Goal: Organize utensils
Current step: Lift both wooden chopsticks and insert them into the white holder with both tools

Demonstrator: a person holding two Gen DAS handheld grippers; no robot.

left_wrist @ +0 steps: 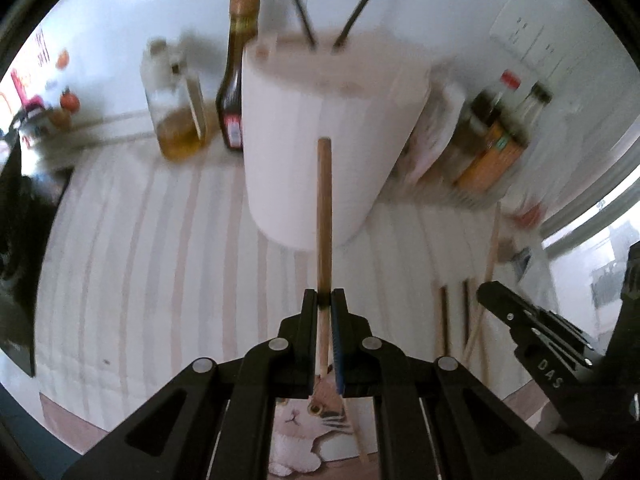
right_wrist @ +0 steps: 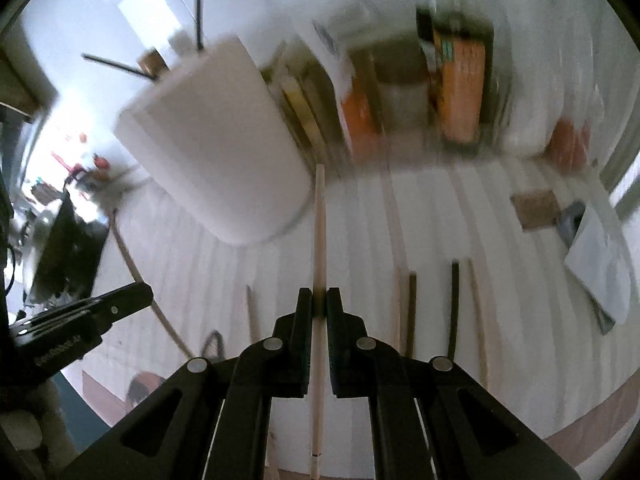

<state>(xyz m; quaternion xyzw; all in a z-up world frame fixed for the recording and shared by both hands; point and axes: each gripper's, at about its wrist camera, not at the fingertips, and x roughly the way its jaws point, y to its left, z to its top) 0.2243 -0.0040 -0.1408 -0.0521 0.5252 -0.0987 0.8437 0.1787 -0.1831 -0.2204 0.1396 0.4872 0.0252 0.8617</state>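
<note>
Left tongs (left_wrist: 325,300) are clamped on a brown wooden chopstick (left_wrist: 324,208); right tongs (right_wrist: 319,300) are clamped on a pale chopstick (right_wrist: 319,232). Both sticks point toward the white holder (left_wrist: 320,152), already containing two dark sticks (left_wrist: 356,12). Loose chopsticks (right_wrist: 454,304) lie on the striped table (left_wrist: 140,260). Recommended: raise tips above the rim, align vertically, release one at a time; blur suggests haste
</note>
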